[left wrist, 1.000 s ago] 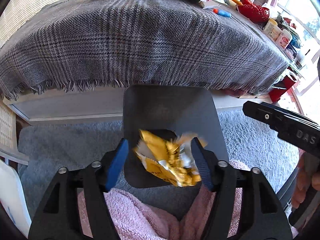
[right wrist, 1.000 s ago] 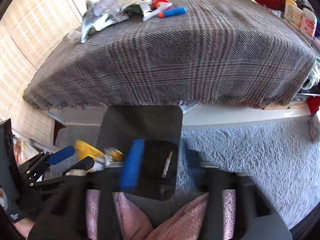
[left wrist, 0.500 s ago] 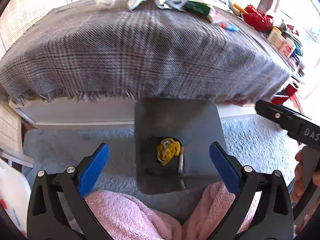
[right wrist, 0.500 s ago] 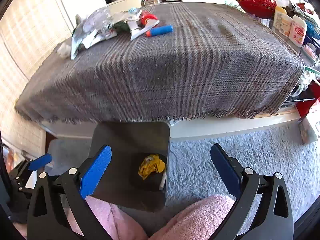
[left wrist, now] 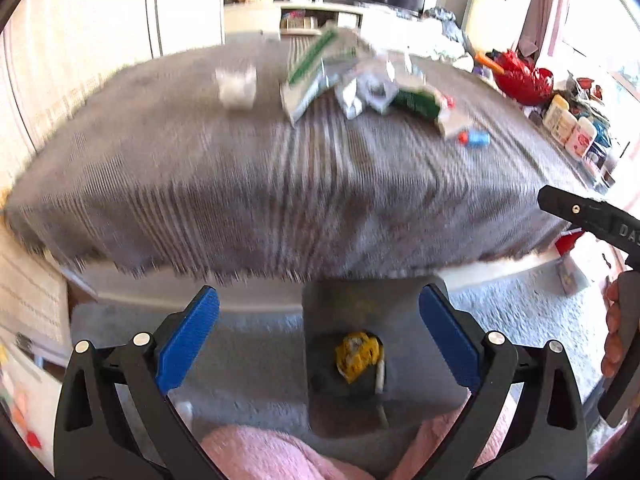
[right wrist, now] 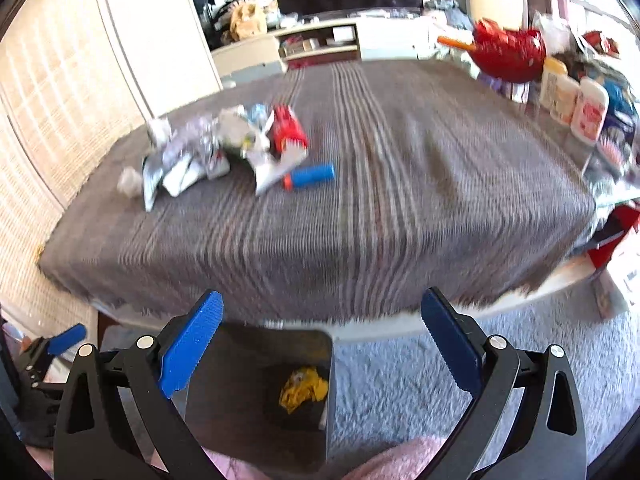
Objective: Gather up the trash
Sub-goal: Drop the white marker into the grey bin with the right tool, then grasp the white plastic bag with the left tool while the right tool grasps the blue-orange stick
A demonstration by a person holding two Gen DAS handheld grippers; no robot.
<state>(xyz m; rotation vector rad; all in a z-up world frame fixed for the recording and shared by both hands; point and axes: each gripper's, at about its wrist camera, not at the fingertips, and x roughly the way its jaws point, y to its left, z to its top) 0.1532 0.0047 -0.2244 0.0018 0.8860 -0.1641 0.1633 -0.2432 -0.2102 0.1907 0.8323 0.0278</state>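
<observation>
A grey bin (left wrist: 344, 304) (right wrist: 264, 344) stands on the carpet below the table edge, with a crumpled yellow wrapper (left wrist: 356, 354) (right wrist: 303, 388) lying inside it. My left gripper (left wrist: 320, 332) hangs open above the bin, nothing between its blue pads. My right gripper (right wrist: 320, 340) is open too, also empty, just right of the bin. On the plaid cloth (right wrist: 360, 184) lies a heap of wrappers (left wrist: 352, 80) (right wrist: 224, 144), a white crumpled tissue (left wrist: 236, 86) and a blue tube with a red cap (right wrist: 310, 176) (left wrist: 474, 138).
A red bowl (right wrist: 508, 54) and several bottles (right wrist: 576, 100) stand at the table's right side. Pink fabric (left wrist: 280, 456) lies below the grippers. A low white shelf (right wrist: 320, 44) and a wicker screen (right wrist: 40, 120) are behind and left. Grey carpet (right wrist: 400, 368) covers the floor.
The left gripper opened and the yellow wrapper dropped into the bin. The right gripper opened as well. Both grippers rose and tilted up, bringing more of the table top into view.
</observation>
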